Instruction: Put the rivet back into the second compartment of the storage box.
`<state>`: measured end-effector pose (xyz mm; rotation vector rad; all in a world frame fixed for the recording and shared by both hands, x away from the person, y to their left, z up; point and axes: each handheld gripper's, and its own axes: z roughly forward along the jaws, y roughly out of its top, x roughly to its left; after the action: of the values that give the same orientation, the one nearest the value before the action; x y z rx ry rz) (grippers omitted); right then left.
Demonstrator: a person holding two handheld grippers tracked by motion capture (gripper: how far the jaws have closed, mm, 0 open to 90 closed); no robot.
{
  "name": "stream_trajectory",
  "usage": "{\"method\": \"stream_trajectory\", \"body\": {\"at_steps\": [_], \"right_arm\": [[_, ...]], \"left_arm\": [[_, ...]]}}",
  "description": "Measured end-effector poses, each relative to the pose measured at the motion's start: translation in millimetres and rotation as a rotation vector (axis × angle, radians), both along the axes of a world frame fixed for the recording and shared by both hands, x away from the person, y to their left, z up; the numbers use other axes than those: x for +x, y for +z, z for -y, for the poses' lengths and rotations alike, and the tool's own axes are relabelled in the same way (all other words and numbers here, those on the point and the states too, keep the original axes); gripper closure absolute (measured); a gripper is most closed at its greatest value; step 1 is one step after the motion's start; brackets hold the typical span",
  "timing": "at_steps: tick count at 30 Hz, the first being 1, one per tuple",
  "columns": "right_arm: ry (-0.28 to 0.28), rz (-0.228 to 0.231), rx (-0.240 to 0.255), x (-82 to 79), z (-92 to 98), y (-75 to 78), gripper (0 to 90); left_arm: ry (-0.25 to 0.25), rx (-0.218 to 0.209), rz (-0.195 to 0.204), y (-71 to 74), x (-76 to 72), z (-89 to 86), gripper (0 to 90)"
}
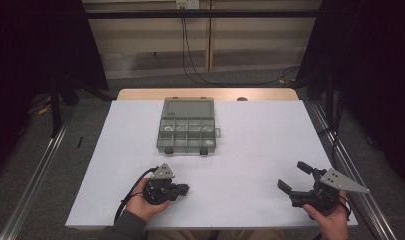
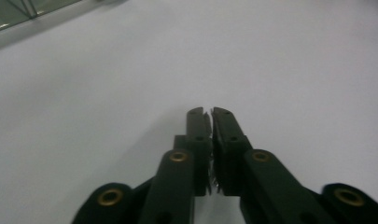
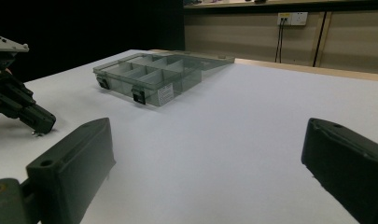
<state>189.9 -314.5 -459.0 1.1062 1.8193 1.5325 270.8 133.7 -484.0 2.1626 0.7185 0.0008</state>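
Matt white table (image 1: 250, 165); translucent grey plastic box (image 1: 187, 127), centre frame; matt black grippers, brass-coloured rivets (image 2: 178, 156).

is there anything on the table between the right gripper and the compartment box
Nothing visible does. The right gripper is open near the table's right front corner, and only bare white surface lies between it and the compartment box. The left gripper sits off to the side.

No readable text anywhere. The clear compartment box (image 3: 151, 77) has a small white sticker (image 3: 164, 94) on its front wall, printing too blurred to make out. A faint dark mark sits on the box's lid (image 1: 170, 114) in the high view, also illegible.
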Motion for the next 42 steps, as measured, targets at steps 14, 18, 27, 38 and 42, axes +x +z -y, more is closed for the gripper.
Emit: {"method": "stream_trajectory", "body": {"at_steps": [14, 18, 27, 38, 42], "right_arm": [[-0.002, 0.002, 0.002, 0.0, 0.2, 0.2, 1.9], [-0.003, 0.001, 0.004, -0.1, 0.3, 0.2, 1.8], [0.002, 0.000, -0.006, 0.1, -0.1, -0.3, 1.8], [-0.006, -0.003, -0.003, -1.0, 1.4, -0.8, 1.8], [-0.004, -0.002, -0.004, -1.1, 1.2, -0.7, 1.8]], "left_arm": [[0.042, -0.036, -0.005, 5.6, 4.6, -4.6, 87.6], [0.069, -0.059, 0.011, 9.3, 8.2, -7.2, 87.7], [0.112, -0.092, 0.032, 15.1, 19.5, -10.4, 87.7], [0.143, -0.121, 0.044, 19.7, 28.2, -12.0, 87.7], [0.154, -0.119, 0.055, 20.3, 31.2, -11.5, 87.7]]}}
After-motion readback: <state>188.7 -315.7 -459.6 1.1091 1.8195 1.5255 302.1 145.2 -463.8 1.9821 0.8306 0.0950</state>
